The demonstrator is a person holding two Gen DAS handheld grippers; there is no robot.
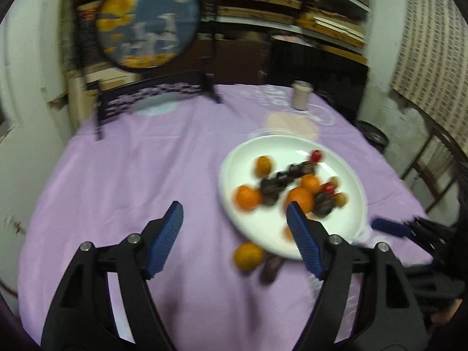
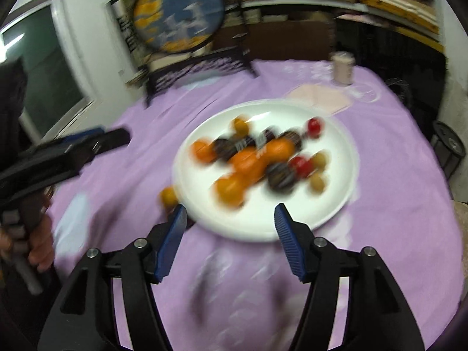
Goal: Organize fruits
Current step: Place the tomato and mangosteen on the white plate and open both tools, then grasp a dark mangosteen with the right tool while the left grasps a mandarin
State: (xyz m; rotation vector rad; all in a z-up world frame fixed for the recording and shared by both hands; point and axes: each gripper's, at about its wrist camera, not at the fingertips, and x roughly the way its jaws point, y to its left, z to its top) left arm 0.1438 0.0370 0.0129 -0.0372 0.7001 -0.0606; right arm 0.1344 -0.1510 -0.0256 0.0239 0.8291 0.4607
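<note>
Purple cloth covers the table (image 1: pixel 117 181), and motion blur smears both views, so the dark pieces among the oranges (image 1: pixel 299 199) on the white plate (image 1: pixel 263 228) cannot be identified. One orange (image 1: pixel 248 256) and a dark piece (image 1: pixel 270 267) lie off the plate at its near rim, partly hidden in the right view. The left hand-held gripper (image 1: pixel 234 219) and right hand-held gripper (image 2: pixel 229 219) are spread, holding nothing; a jar (image 1: pixel 302 95) stands near the far edge.

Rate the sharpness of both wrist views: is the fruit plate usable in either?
Left wrist view: moderate motion blur; the plate and the orange beside it stay recognizable. Right wrist view: heavier smear; fruit on the plate runs together. Fisheye bending in both.
</note>
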